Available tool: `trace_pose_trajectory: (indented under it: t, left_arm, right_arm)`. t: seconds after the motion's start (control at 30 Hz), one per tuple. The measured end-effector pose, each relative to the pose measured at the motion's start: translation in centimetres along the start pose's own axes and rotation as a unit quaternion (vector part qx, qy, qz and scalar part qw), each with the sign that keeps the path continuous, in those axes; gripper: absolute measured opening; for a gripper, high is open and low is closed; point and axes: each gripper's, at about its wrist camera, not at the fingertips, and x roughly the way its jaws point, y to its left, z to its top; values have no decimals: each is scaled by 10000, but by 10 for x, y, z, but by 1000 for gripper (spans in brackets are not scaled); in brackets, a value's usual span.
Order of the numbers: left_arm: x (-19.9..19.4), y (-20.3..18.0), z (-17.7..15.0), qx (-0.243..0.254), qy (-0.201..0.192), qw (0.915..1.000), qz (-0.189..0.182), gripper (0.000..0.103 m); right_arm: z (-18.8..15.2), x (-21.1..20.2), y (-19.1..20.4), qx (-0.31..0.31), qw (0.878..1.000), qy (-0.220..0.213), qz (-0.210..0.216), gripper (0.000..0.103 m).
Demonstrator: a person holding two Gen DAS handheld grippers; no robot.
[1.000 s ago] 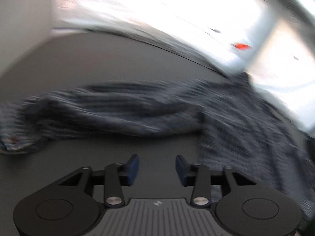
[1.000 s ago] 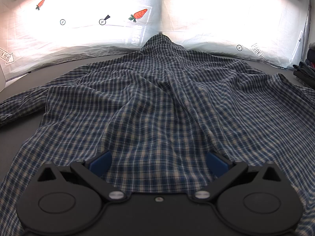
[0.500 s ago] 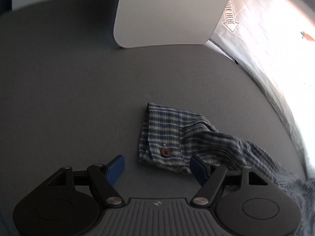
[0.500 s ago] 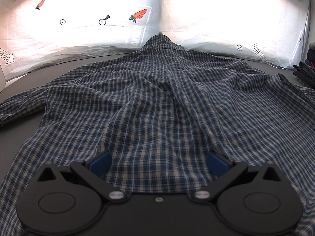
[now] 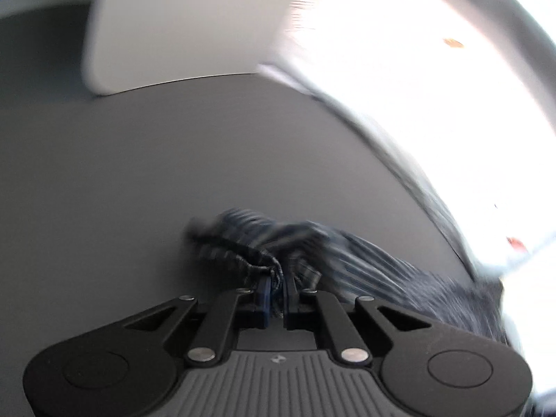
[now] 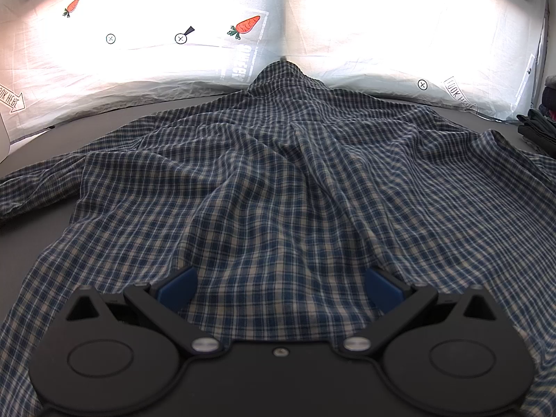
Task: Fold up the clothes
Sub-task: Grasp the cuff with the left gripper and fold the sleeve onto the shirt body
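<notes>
Item: plaid shirt (image 6: 278, 180), blue and white check, lay spread and wrinkled across the grey desk (image 6: 31, 253), collar at the far edge against a white printed backdrop (image 6: 347, 34). Left gripper (image 5: 276, 286): fingers closed on a bunched sleeve cuff (image 5: 250, 243); view blurred. Right gripper (image 6: 279, 283): fingers spread wide over the hem, gripping nothing. Dark folded clothes (image 6: 537, 128) sat at the right edge

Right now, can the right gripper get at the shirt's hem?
Probably yes. The right gripper is open with the shirt lying flat between its fingers, nothing on top. The left gripper is shut on the cuff, elsewhere.
</notes>
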Motion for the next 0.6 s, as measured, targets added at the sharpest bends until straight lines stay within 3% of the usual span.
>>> trace_pose_trajectory:
  t: [0.17, 0.3, 0.37, 0.5, 0.6]
  left_arm:
    - [8, -63, -23, 1056, 259, 9921, -619, 6]
    - [20, -105, -49, 1574, 744, 9776, -1185, 6]
    - [29, -123, -65, 1912, 1004, 9656, -1448, 6]
    - [39, -151, -103, 2682, 1463, 9388, -1590, 8]
    - [40, -153, -115, 2869, 1594, 9324, -1514, 13]
  right_arm:
    - [0, 0, 0, 0, 10000, -1, 2, 103]
    - [0, 0, 0, 2, 10000, -1, 5, 103]
    - [0, 0, 0, 2, 10000, -1, 6, 103]
    - [0, 0, 0, 1, 10000, -1, 8, 103]
    - [2, -2, 2, -13, 10000, 14, 31, 103]
